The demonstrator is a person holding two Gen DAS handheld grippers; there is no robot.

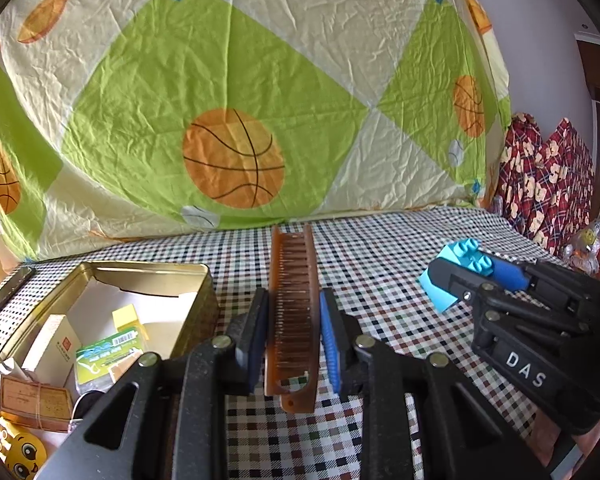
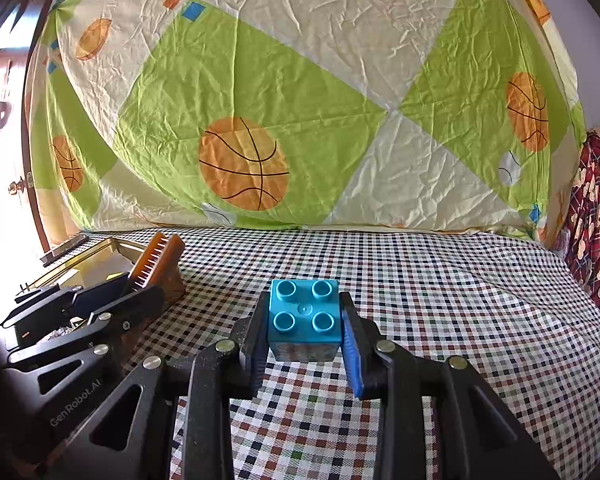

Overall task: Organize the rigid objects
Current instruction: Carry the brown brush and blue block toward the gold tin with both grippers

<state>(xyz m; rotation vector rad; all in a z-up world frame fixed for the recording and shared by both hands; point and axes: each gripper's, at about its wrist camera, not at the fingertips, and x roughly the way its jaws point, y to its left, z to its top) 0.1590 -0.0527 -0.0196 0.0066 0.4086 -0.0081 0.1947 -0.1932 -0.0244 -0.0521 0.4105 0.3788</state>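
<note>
My left gripper (image 1: 294,308) is shut on a brown comb (image 1: 294,300), which points forward between the pads, above the checked cloth. The same comb (image 2: 158,262) and the left gripper (image 2: 140,284) show at the left of the right wrist view. My right gripper (image 2: 305,312) is shut on a blue toy brick (image 2: 304,316), studs up, held above the cloth. In the left wrist view that brick (image 1: 458,272) and the right gripper (image 1: 472,276) are at the right. A gold tin box (image 1: 148,270) stands open to the left of the comb.
The tin holds small cartons and packets (image 1: 108,352). A yellow toy figure (image 1: 16,448) lies at the lower left. A basketball-print sheet (image 1: 236,120) hangs behind the checked tablecloth (image 2: 440,300). A red patterned fabric (image 1: 548,184) is bunched at the far right.
</note>
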